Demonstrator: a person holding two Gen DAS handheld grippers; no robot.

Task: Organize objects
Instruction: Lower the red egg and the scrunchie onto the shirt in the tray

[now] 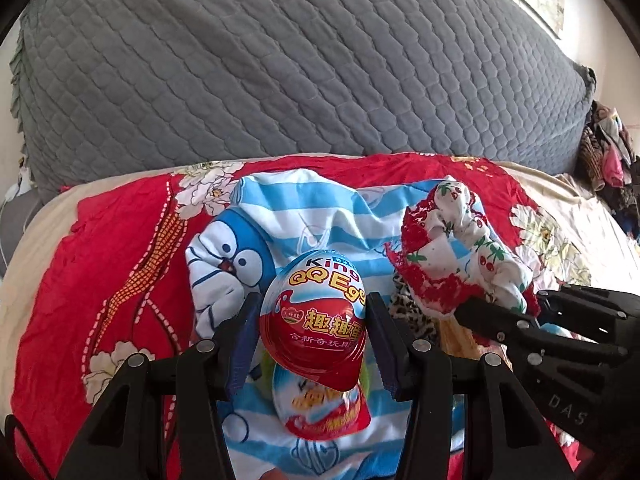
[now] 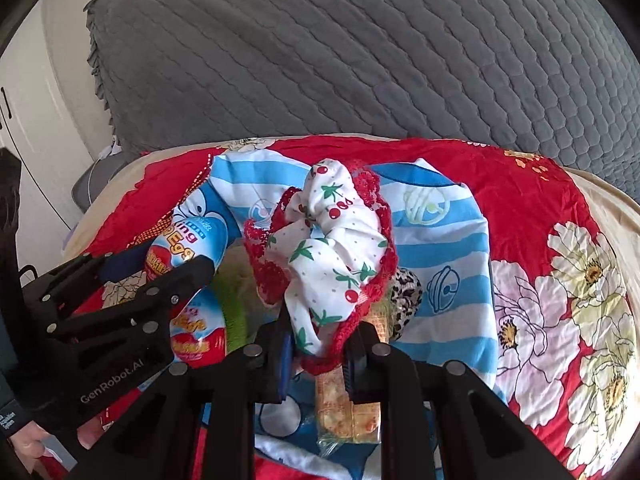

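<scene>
My left gripper [image 1: 312, 320] is shut on a red and blue QQ Egg toy egg [image 1: 316, 316], held above a second egg [image 1: 320, 408] lying on a blue striped Doraemon shirt [image 1: 248, 236]. My right gripper [image 2: 320, 344] is shut on a white cherry-print cloth with red lace trim [image 2: 332, 248], lifted above a snack packet [image 2: 344, 404]. In the right wrist view, the left gripper [image 2: 120, 308] holds the egg [image 2: 188, 244] at left. In the left wrist view, the right gripper [image 1: 560, 328] and cloth [image 1: 460, 248] are at right.
Everything lies on a red floral bedsheet [image 1: 120, 272] [image 2: 540, 240]. A grey quilted pillow [image 1: 280, 60] fills the back. A leopard-print item [image 2: 406, 300] and a green item [image 2: 236, 304] lie under the cloth. A clothes pile [image 1: 608, 152] is far right.
</scene>
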